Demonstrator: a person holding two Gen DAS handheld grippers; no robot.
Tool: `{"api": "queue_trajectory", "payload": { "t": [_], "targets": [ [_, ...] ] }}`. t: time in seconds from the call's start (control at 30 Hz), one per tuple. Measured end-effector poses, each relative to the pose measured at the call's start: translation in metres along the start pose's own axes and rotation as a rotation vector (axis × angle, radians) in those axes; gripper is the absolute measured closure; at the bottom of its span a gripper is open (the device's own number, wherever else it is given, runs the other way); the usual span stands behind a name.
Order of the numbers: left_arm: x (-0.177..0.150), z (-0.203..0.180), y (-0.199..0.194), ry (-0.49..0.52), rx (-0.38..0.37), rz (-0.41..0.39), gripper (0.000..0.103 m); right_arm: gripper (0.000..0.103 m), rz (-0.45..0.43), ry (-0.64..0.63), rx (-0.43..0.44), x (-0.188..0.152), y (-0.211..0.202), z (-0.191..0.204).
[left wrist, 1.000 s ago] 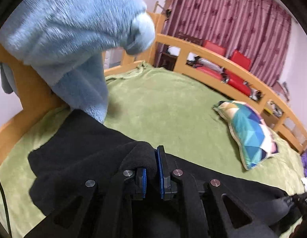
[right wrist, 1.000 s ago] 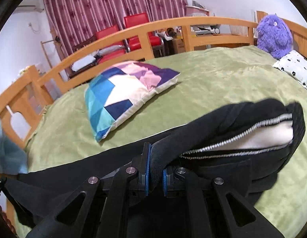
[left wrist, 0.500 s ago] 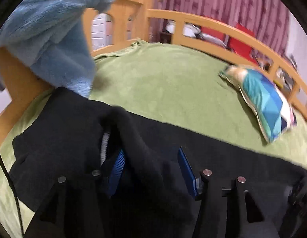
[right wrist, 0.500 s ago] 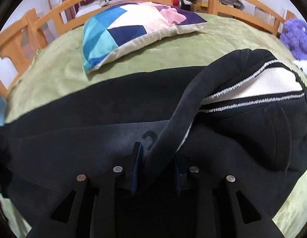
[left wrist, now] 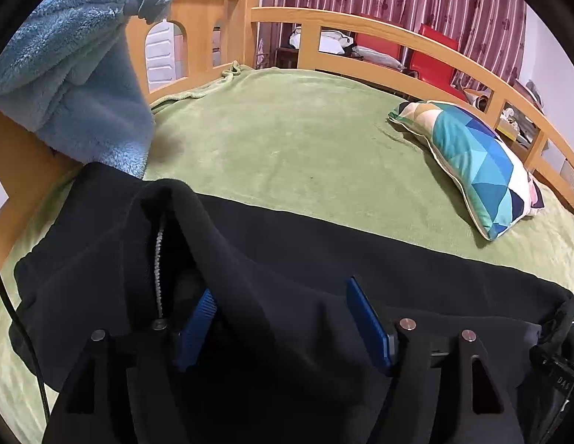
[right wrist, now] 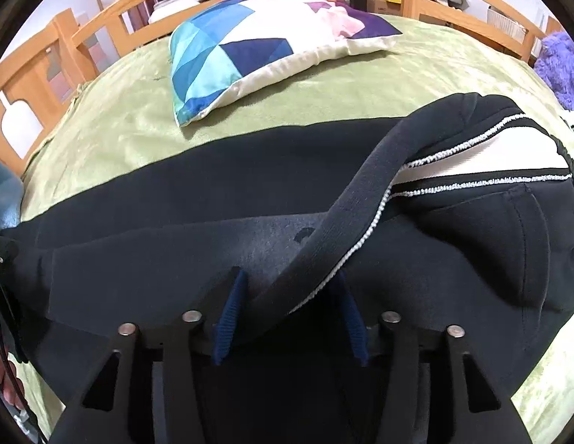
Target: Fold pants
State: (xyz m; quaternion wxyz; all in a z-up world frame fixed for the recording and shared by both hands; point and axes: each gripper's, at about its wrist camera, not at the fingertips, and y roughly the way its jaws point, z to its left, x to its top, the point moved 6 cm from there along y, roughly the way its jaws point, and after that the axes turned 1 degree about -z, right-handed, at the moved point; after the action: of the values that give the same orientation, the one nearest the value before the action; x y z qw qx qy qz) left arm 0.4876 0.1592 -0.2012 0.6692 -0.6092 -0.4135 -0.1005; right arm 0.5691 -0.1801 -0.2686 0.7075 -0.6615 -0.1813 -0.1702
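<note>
The black pants are laid lengthwise across the near part of the bed, which is covered by a green blanket. In the left wrist view, the left tool is seen released, its blue pads spread wide, with a raised ridge of black fabric lying loosely between them. A pale stitched seam is exposed in an open fold of the cloth just left of that ridge. A fluffy light blue garment is draped over the wooden bed frame at the far left, its lower edge close to the left end of the pants.

In the right wrist view, the right tool is likewise released, its pads set apart on either side of a dark band of the pants that runs diagonally up to the right. The waistband is gaped open at the right, so that the white lining and white-flecked edging are shown. A patchwork pillow in blue, white and purple is placed on the blanket beyond the pants, apart from them. A purple plush toy is visible at the far right edge.
</note>
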Motion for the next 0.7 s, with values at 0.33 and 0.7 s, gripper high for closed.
{"api": "queue_trajectory", "payload": {
  "t": [0.33,0.7],
  "targets": [
    [0.002,-0.001,-0.005,0.006,-0.012,-0.010,0.033,0.044,-0.020,-0.045,-0.033,0.001,-0.003,0.009],
    [0.008,0.008,-0.010,-0.030,-0.082,0.006,0.030,0.049,-0.098,0.012,0.106,0.009,-0.015,0.007]
  ]
}}
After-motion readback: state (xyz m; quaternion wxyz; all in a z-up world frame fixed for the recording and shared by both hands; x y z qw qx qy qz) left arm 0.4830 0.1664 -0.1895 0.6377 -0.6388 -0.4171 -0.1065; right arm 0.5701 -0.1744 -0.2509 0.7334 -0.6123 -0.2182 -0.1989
